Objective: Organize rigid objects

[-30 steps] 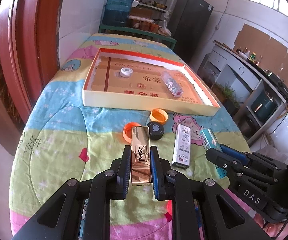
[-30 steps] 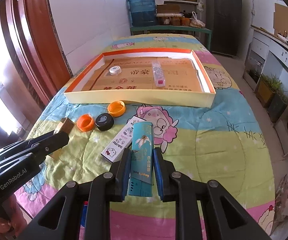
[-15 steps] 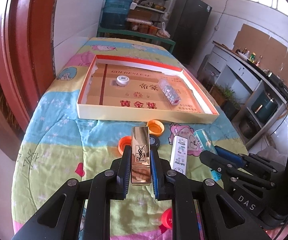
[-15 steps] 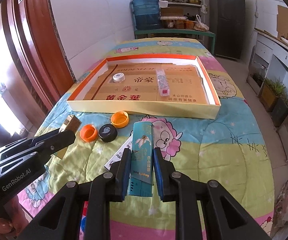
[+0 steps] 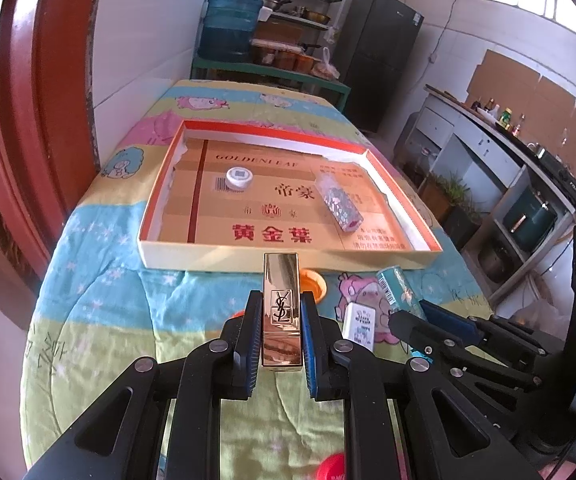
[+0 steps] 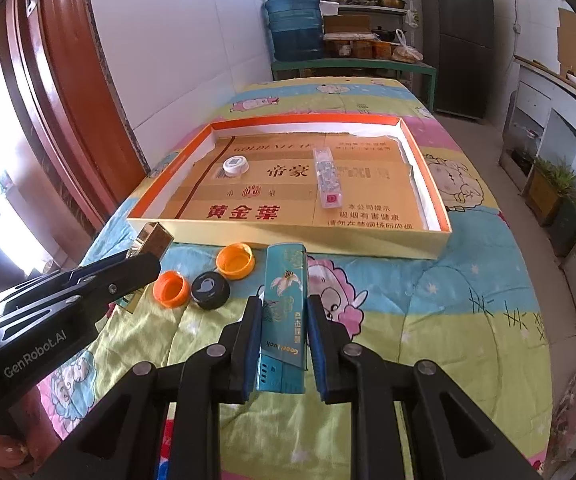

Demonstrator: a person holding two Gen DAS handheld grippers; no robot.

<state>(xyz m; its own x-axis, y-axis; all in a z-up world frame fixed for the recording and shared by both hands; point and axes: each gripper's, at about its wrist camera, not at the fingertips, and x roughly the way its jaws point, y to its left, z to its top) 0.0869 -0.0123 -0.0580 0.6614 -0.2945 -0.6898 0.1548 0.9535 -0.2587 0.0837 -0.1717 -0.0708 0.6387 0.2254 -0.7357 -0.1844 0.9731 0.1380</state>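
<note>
While both grippers hang above the near edge of the quilted table (image 6: 428, 312), the left gripper (image 5: 281, 316) pinches a gold lipstick case (image 5: 281, 308) and the right gripper (image 6: 283, 320) pinches a teal box (image 6: 283, 300). Beyond lie two orange caps (image 6: 235, 260) and a black cap (image 6: 210, 290). Farther back, the tray (image 6: 288, 236) holds a white cap (image 6: 235, 166) and a patterned tube (image 6: 326, 178).

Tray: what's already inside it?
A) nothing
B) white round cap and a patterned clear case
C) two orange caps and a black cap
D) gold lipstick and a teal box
B: only the white round cap and the patterned clear case lie inside the tray.
</note>
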